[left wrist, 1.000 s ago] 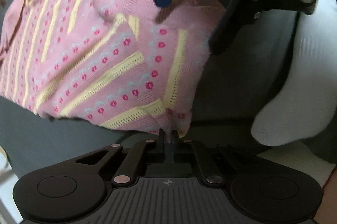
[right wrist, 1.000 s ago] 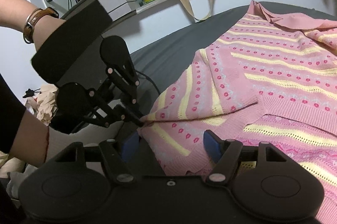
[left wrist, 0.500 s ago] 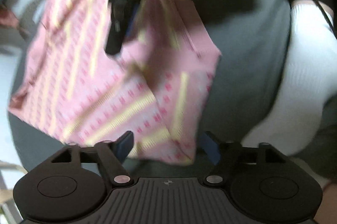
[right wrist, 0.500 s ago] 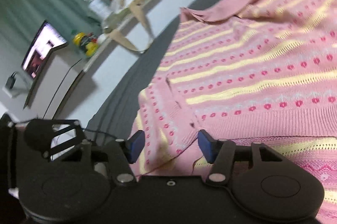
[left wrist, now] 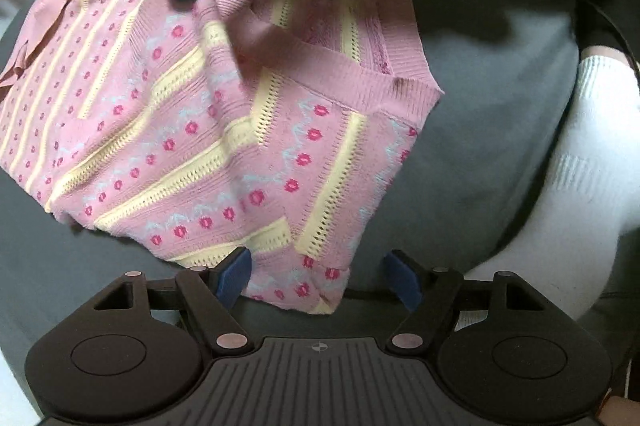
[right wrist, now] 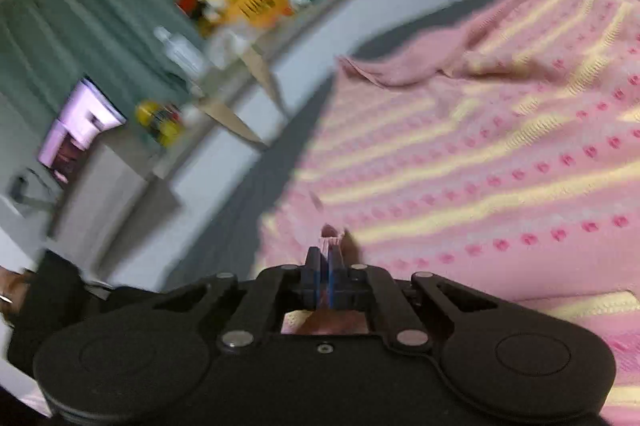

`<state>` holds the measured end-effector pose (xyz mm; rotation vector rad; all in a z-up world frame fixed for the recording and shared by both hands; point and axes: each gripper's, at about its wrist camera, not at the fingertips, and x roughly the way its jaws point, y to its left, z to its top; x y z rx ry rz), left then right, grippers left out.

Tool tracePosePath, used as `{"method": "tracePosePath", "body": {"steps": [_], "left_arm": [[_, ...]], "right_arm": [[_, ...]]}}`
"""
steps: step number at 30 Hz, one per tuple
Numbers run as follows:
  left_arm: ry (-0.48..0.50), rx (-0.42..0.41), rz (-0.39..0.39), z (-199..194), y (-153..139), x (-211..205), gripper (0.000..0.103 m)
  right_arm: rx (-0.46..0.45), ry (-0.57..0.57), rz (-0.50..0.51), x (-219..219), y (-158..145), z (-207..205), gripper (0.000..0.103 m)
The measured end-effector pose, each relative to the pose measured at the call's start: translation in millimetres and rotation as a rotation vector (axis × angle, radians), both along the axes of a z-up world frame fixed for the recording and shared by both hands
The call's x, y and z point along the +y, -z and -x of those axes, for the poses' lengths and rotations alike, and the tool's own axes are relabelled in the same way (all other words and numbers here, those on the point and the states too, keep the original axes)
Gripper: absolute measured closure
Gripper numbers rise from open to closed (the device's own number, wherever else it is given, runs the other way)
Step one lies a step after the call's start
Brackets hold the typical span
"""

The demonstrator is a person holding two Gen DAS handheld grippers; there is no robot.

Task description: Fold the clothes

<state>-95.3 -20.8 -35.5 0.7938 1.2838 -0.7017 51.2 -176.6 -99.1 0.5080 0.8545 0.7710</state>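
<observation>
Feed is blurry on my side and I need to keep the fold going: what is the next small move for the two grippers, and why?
Probably carry the right gripper on across the pink sweater and lay its pinched edge down. It is shut on the knit, holding that part up off the grey bed, while the left gripper sits open around the lower corner, gripping nothing.

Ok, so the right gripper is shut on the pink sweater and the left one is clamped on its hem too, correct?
Not quite. The left gripper is open, its blue pads either side of the pink sweater hem without pinching it, as the left wrist view shows. The right gripper is shut on the knit.
</observation>
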Motion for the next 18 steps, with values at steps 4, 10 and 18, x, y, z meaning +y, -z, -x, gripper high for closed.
{"method": "tracePosePath", "body": {"steps": [4,10,18], "left_arm": [[-0.023,0.014,-0.006,8,5,-3,0.019],[-0.004,0.023,0.013,13,-11,0,0.019],[-0.125,-0.162,0.202,-24,-64,35,0.019]], "right_arm": [[0.114,0.003,0.058,3,21,-4,0.098],[-0.017,0.032,0.152,2,0,10,0.069],[-0.107,0.003,0.195,2,-14,22,0.057]]}}
